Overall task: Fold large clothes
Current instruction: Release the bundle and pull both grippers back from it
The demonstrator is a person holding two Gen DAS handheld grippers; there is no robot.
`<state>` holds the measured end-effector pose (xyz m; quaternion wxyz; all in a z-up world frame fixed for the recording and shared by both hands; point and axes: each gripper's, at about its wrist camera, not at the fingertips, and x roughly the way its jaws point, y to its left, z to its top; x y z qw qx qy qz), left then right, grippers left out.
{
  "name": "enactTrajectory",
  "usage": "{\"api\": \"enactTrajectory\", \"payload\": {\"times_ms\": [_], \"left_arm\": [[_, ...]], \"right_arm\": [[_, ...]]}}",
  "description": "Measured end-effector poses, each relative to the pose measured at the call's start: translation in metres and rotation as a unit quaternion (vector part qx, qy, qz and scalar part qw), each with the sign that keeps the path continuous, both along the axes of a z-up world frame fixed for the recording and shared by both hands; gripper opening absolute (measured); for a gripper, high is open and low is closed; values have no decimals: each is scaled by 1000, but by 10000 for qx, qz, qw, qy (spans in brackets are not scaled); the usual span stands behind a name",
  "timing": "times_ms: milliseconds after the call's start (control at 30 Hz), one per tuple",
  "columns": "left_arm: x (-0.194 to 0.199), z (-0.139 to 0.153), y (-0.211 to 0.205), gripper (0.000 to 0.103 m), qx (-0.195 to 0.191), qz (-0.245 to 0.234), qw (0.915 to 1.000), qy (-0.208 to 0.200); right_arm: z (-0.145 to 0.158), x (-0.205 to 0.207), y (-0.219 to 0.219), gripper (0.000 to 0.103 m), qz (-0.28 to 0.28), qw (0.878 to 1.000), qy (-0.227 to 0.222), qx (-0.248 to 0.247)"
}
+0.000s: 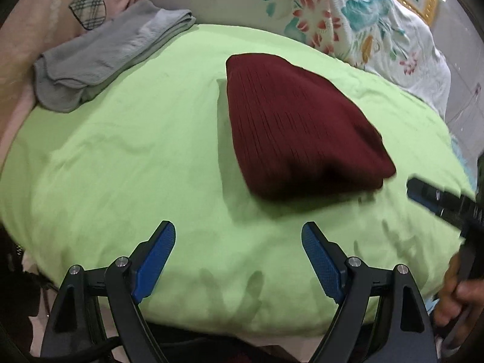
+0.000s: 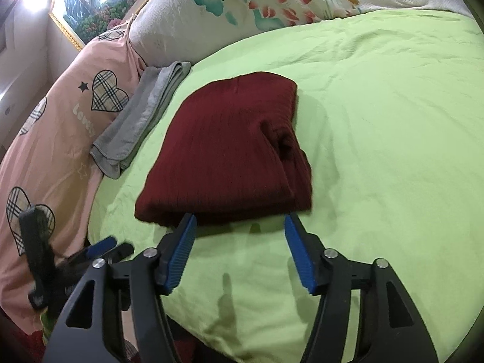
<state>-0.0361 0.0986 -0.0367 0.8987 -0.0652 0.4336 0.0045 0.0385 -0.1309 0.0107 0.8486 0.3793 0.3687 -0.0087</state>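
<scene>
From my left gripper [image 1: 239, 236] I see both blue-padded fingers spread wide apart with nothing between them, hovering low over the lime-green bedsheet [image 1: 121, 166] and aimed across the bed. My right gripper [image 2: 240, 227] is likewise spread apart and empty, its fingertips just short of the near edge of the folded dark-red ribbed knit garment [image 2: 230, 151], not gripping it. In the left view the right gripper shows as a dark blurred bar at the right edge, with the person's hand [image 1: 459, 290] wrapped on its handle below; in the right view the left gripper sits blurred at the lower left, over the sheet's edge.

The dark-red garment lies as a compact folded bundle near the middle of the green sheet. Beyond it, to the left, a folded grey cloth [image 2: 142, 115] rests at the sheet's edge, against a pink quilt with plaid hearts [image 2: 60, 127]. A white floral-print pillow [image 2: 242, 9] lies along the far side, under a gold-framed landscape painting [image 2: 99, 0].
</scene>
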Motion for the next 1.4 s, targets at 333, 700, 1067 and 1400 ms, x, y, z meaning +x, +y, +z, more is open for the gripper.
{"api": "enactTrajectory", "payload": {"times_ms": [333, 700, 1067, 1400], "left_arm": [[-60, 6, -42, 86, 473, -738, 9960, -191], [-20, 48, -23, 89, 1320, -405, 9890, -537], [17, 53, -7, 89, 1398, -122, 9898, -236], [23, 79, -21, 89, 1303, -325, 9899, -458]], "right_arm": [[2, -40, 5, 74, -269, 9995, 57, -148], [19, -49, -2, 78, -131, 9978, -50, -640], [29, -29, 14, 78, 422, 9958, -67, -807], [63, -9, 11, 80, 749, 9900, -162, -1184]]}}
